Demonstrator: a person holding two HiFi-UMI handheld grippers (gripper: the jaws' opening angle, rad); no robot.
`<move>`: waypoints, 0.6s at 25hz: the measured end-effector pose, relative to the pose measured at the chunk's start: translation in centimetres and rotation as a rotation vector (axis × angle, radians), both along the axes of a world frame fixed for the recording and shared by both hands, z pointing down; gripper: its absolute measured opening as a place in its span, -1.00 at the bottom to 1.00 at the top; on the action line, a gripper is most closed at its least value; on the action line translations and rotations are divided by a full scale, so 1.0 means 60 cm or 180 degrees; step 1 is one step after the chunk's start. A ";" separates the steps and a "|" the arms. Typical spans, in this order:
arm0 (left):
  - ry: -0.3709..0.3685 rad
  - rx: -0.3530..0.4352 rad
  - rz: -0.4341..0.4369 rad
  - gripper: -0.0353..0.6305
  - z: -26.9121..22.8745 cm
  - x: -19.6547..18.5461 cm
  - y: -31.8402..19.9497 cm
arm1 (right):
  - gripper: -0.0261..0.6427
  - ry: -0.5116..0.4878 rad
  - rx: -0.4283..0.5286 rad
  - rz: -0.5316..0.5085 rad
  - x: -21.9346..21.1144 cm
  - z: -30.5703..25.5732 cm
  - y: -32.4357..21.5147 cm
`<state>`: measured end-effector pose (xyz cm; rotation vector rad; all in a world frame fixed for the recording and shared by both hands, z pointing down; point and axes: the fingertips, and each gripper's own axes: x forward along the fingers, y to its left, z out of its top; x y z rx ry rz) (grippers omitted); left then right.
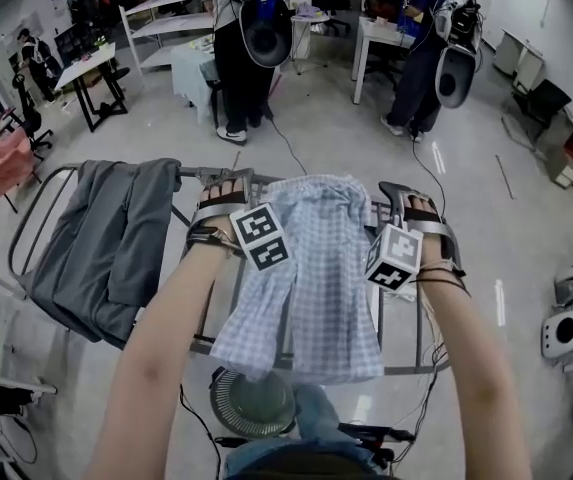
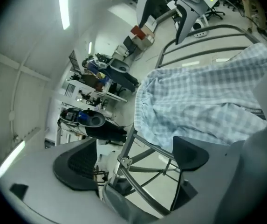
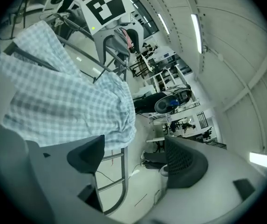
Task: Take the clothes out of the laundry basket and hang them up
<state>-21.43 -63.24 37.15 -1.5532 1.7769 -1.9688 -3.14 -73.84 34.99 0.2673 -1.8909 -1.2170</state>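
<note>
The left hand-held gripper [image 1: 224, 183] and the right hand-held gripper [image 1: 406, 196] in your hands gape wide and empty, flanking the blue checked shirt [image 1: 306, 268], which lies draped over the drying rack's [image 1: 411, 370] middle rails, right of the grey garment [image 1: 106, 243], and so rests by its own weight.

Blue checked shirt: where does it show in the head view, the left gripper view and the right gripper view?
Head view: the blue checked shirt lies at the centre, draped over the drying rack.
Left gripper view: right half, above the jaws.
Right gripper view: left half, above the jaws.
Shared landmark: the drying rack's metal tubes under the shirt.
</note>
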 end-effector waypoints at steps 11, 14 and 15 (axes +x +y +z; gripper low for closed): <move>0.0507 0.0951 -0.0088 0.57 -0.111 0.045 0.148 | 0.22 -0.0693 -0.0412 0.0208 0.027 -0.092 0.194; 0.0561 0.1189 -0.0034 0.56 -0.135 0.067 0.184 | 0.21 -0.1020 -0.0600 0.0297 0.044 -0.120 0.237; 0.0603 0.1294 -0.0028 0.52 -0.144 0.073 0.200 | 0.21 -0.1165 -0.0677 0.0336 0.052 -0.131 0.253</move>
